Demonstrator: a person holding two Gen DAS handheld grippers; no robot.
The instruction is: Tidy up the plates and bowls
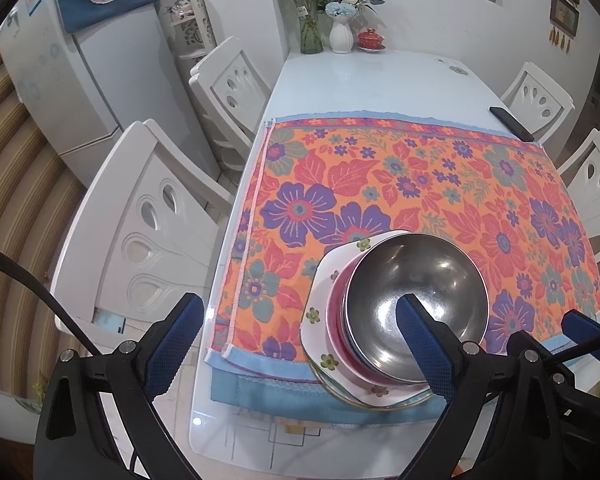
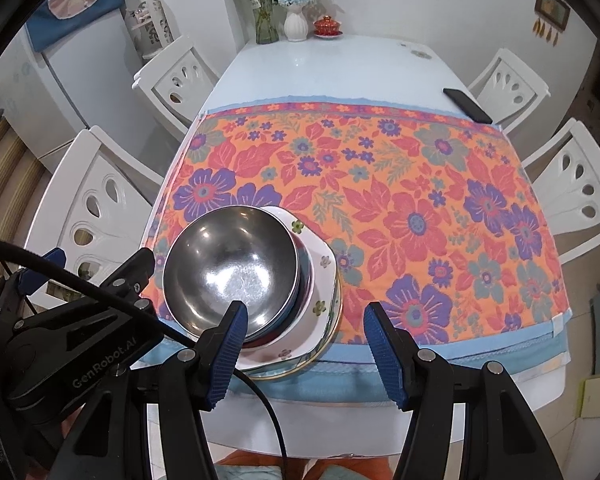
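Because the shiny round steel bowl tops a stack of bowls on white square flowered plates at the orange floral cloth's near edge, a careless nudge could topple it. Left gripper and right gripper both gape wide, holding nothing.

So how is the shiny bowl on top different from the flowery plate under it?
The steel bowl is round, deep and plain mirror-grey; the white plate is squarish with rounded corners, shallow, and dotted with little green flowers. The steel bowl sits at the top of the stack, while the white plate lies near the bottom, with other bowls between them. Both are empty and belong to one pile on the floral cloth.
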